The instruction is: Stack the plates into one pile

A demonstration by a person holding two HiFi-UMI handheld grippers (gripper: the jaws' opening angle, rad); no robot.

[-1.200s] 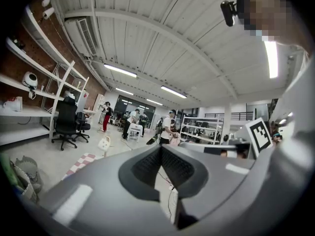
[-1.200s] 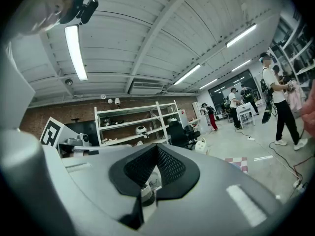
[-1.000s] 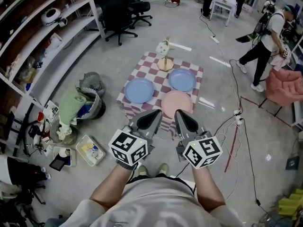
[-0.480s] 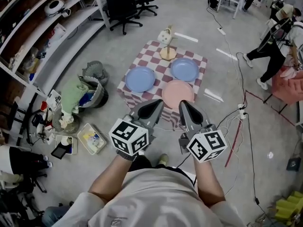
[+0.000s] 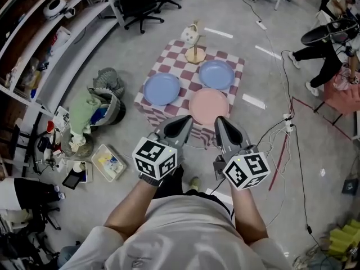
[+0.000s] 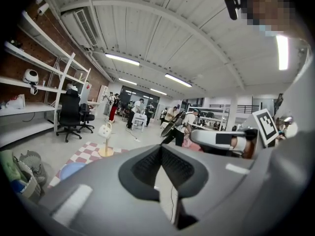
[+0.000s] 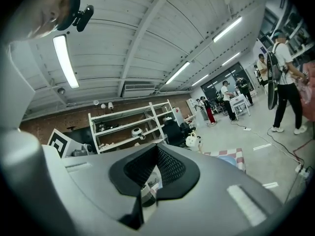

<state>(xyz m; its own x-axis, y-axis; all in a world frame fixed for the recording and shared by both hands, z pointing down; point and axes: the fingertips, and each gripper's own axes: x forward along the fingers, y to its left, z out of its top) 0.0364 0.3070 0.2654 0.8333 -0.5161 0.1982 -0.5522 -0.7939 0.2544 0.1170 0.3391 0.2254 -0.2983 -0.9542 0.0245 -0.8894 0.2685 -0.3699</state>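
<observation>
— Going from the left, which plate comes first?

— The left blue plate (image 5: 161, 88). It lies flat on the checked cloth (image 5: 175, 62), alone, with nothing on it.

— And the left gripper?

— The left gripper (image 5: 186, 121) is held up in front of the person, on the near side of the cloth. Its jaws are pressed together at the tips with nothing between them. That blue plate lies ahead of it and off to its left, lower down and well apart. In the left gripper view the plate shows only as a blue patch beyond the jaws' left edge.

— What's in the middle?

— The pink plate (image 5: 208, 105), the one nearest the person. In the head view it sits just beyond the two gripper tips, and neither touches it.

— The right gripper?

— The right gripper (image 5: 220, 120) is level with the left one, and its jaws are likewise closed and empty.

— Farthest right?

— The right blue plate (image 5: 216, 74), behind the pink one and not overlapping it. At the cloth's far edge a wooden stand (image 5: 196, 54) carries a white cup (image 5: 189, 35).
</observation>
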